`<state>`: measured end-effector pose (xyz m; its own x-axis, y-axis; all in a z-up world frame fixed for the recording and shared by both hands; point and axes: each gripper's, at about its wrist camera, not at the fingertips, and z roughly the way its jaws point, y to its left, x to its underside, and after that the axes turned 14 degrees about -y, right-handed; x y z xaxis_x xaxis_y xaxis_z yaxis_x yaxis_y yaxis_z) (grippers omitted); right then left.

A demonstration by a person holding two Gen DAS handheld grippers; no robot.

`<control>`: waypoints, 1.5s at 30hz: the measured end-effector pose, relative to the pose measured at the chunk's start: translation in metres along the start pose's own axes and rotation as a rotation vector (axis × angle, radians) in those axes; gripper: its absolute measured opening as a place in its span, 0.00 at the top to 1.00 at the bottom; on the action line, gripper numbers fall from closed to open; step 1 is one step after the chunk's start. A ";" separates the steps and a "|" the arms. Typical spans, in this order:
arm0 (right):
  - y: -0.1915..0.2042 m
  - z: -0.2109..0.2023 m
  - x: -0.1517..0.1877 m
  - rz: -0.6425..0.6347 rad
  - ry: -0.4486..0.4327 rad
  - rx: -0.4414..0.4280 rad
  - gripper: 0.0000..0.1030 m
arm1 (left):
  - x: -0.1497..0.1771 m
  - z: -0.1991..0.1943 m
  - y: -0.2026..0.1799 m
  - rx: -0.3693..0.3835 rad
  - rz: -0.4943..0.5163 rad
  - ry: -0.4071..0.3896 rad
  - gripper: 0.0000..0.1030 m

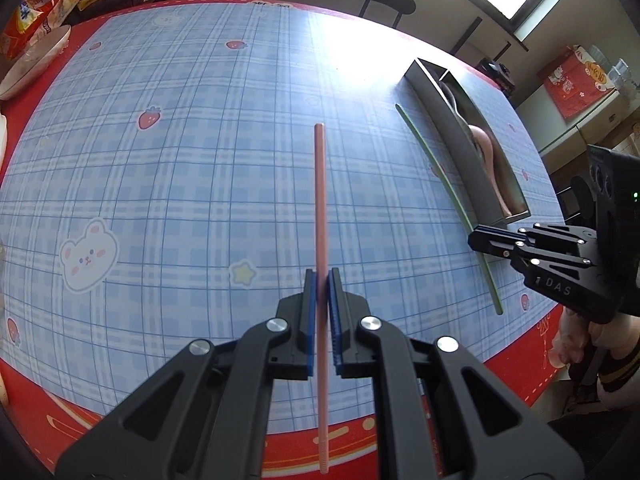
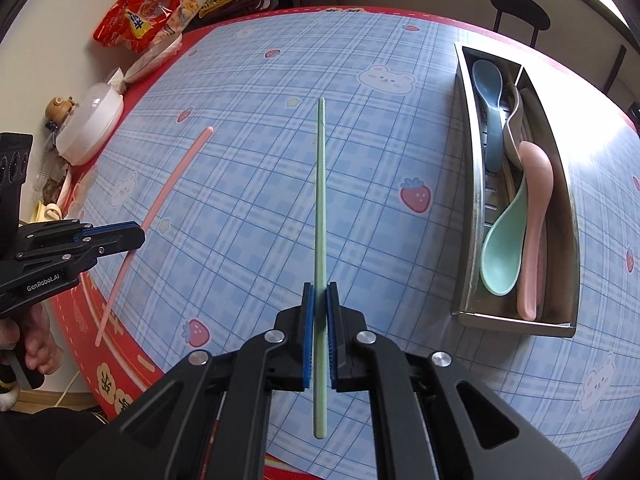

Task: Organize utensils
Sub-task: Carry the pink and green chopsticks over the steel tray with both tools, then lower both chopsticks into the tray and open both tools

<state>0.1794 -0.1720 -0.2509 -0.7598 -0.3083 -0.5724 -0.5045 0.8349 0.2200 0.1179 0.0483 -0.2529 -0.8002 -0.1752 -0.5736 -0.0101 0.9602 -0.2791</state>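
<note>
My left gripper (image 1: pixel 322 280) is shut on a pink chopstick (image 1: pixel 320 200) and holds it above the table, pointing forward. My right gripper (image 2: pixel 319 292) is shut on a green chopstick (image 2: pixel 320 200), also above the table. The right gripper (image 1: pixel 486 242) with the green chopstick (image 1: pixel 440 176) shows at the right of the left wrist view. The left gripper (image 2: pixel 132 236) with the pink chopstick (image 2: pixel 172 176) shows at the left of the right wrist view. A metal utensil tray (image 2: pixel 468 184) on the right holds blue (image 2: pixel 490 92), green (image 2: pixel 504 252) and pink (image 2: pixel 534 216) spoons; it also shows in the left wrist view (image 1: pixel 452 136).
The table has a blue plaid cloth (image 2: pixel 260 140) with a red border. Snack bags (image 2: pixel 136 20), a white bowl (image 2: pixel 90 124) and small items lie along the far left edge. A black stool (image 2: pixel 518 8) stands behind the table. A plate (image 1: pixel 36 60) sits far left.
</note>
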 end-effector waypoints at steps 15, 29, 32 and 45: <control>-0.074 -0.043 -0.028 0.063 -0.084 0.136 0.94 | -0.057 0.033 -0.078 0.116 0.084 -0.015 0.90; -0.144 -0.026 -0.051 0.102 -0.053 0.215 0.94 | -0.119 0.129 -0.165 0.200 -0.021 0.034 0.90; -0.149 -0.020 -0.054 0.102 -0.044 0.215 0.94 | -0.128 0.145 -0.173 0.196 -0.034 0.039 0.90; -0.156 -0.005 -0.052 0.128 -0.018 0.215 0.94 | -0.151 0.195 -0.183 0.204 -0.125 0.071 0.89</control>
<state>0.2957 -0.2882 -0.2519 -0.8035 -0.1868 -0.5652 -0.3043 0.9450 0.1202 0.3574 -0.1433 -0.2657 -0.8405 -0.2671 -0.4714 0.0041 0.8669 -0.4985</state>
